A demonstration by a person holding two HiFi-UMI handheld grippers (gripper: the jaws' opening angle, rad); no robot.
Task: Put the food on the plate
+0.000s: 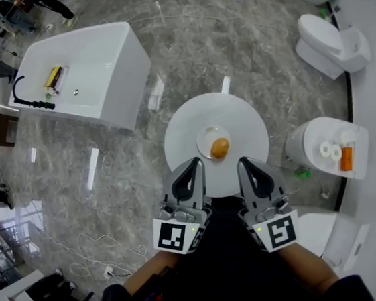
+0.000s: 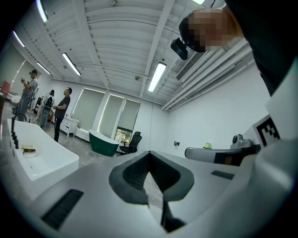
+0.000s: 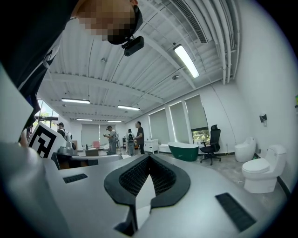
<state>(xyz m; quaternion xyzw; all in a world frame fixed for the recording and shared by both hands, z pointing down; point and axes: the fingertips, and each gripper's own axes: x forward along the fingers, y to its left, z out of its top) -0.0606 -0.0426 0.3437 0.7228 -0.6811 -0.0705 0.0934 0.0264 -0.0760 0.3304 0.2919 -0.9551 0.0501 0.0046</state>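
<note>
- The left gripper [image 1: 192,165], held level close to the person's body, has its dark fingers [image 2: 130,179] clenched together, tip against tip.
- The right gripper [image 1: 246,164] sits just beside it, with its fingers [image 3: 130,181] likewise clenched shut.
- Beyond both tips stands a round white bench [image 1: 185,123].
- A small round white plate [image 1: 204,136] lies near the bench's middle. A golden-brown rounded piece of food [image 1: 219,148] rests on it, apart from both grippers.
- Farther off, on the grey marble floor [image 1: 182,39], stand a white rectangular bathtub [image 1: 97,62] at left and a white toilet [image 1: 328,46] at right.
</note>
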